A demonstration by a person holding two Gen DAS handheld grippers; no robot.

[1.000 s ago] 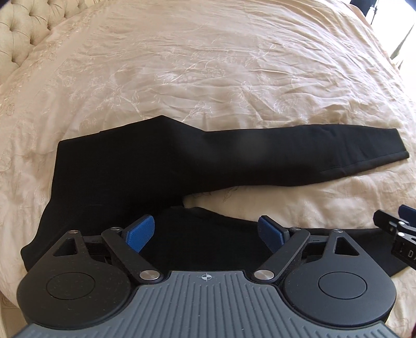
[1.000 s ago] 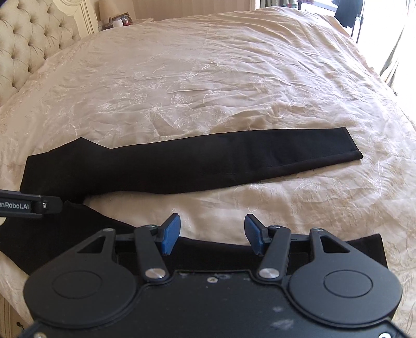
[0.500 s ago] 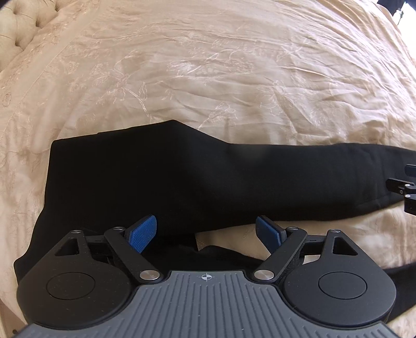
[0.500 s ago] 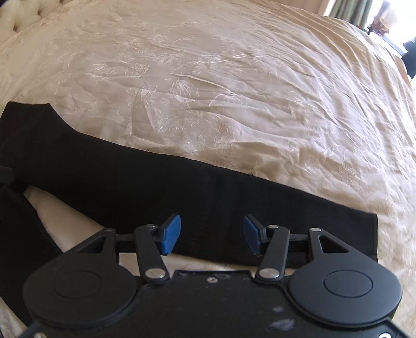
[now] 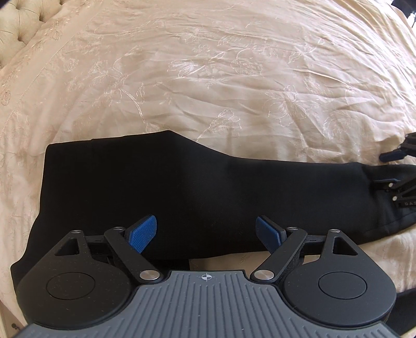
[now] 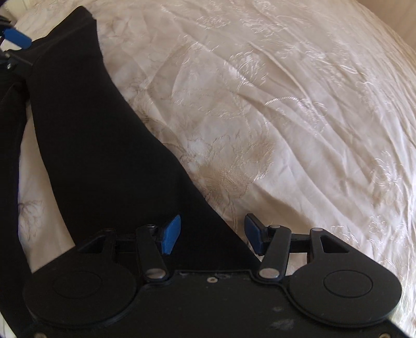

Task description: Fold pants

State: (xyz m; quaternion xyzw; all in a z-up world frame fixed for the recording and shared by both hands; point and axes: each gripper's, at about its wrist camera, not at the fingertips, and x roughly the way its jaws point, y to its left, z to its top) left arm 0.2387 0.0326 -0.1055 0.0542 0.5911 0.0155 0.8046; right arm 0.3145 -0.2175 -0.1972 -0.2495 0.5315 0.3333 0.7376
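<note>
Both hand-held grippers are hanging low over the bed with their blue pads spread apart and nothing pinched between them. In the left wrist view the left gripper (image 5: pixel 206 234) is filling the bottom of the frame, its jaws wide over the black pants (image 5: pixel 156 187), which are lying flat across the middle of the picture, the broad seat part at the left and one leg running off toward the right edge. At that right edge the right gripper (image 5: pixel 390 169) is showing, with one blue pad over the cream cloth and the other over the black leg.

Under everything a cream bedspread (image 5: pixel 234 78) with pale floral embroidery is lying creased and rumpled, taking up the whole upper half of both views. A tufted, buttoned headboard (image 5: pixel 15 23) is peeking in at the upper left corner of the left view only; the right view is showing no headboard at all.

In the right wrist view the right gripper (image 6: pixel 213 234) is sitting at the bottom centre, jaws apart, its left pad over the leg's black fabric (image 6: pixel 104 156) and its right pad over bare bedspread (image 6: pixel 299 117). From here the leg is slanting from the upper left down to the bottom centre, and the second leg is running down the left edge, with cream cloth showing between the two. One blue pad of the left gripper (image 6: pixel 15 39) is poking in at the upper left corner.
</note>
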